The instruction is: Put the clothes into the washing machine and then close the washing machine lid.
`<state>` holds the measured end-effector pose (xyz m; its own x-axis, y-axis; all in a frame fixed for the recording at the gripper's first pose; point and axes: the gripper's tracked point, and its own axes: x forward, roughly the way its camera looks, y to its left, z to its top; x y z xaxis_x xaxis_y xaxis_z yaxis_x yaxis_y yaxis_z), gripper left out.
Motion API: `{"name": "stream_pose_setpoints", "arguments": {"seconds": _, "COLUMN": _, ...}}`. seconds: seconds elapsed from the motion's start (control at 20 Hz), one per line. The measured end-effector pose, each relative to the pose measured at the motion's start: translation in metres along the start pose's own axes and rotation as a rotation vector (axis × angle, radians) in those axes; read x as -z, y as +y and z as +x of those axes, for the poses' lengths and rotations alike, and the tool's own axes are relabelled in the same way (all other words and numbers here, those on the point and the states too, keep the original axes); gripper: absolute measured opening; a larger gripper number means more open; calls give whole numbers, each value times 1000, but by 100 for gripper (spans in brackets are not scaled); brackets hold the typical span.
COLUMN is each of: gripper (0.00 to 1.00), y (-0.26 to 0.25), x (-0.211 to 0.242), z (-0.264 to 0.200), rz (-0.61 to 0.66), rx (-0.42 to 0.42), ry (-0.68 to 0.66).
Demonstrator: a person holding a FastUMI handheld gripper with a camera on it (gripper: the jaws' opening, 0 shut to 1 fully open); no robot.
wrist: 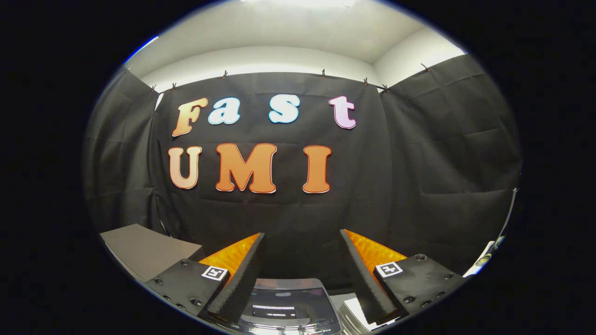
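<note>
Tool agape above washing machine lid

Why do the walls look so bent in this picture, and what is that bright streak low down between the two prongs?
In the gripper view the fisheye lens bows the black cloth wall outward. The streaks are glare from overhead light on the glossy dark washing machine lid, seen between the open gripper fingers. The focus is sharp throughout, and the white ceiling is overexposed.
</note>
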<state>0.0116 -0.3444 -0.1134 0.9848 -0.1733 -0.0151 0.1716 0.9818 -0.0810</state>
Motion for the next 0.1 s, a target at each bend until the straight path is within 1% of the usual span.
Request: {"name": "stream_pose_setpoints", "arguments": {"seconds": 0.1, "gripper": 100, "y": -1, "x": 7, "z": -5, "rz": 3, "rx": 10, "ry": 4}}
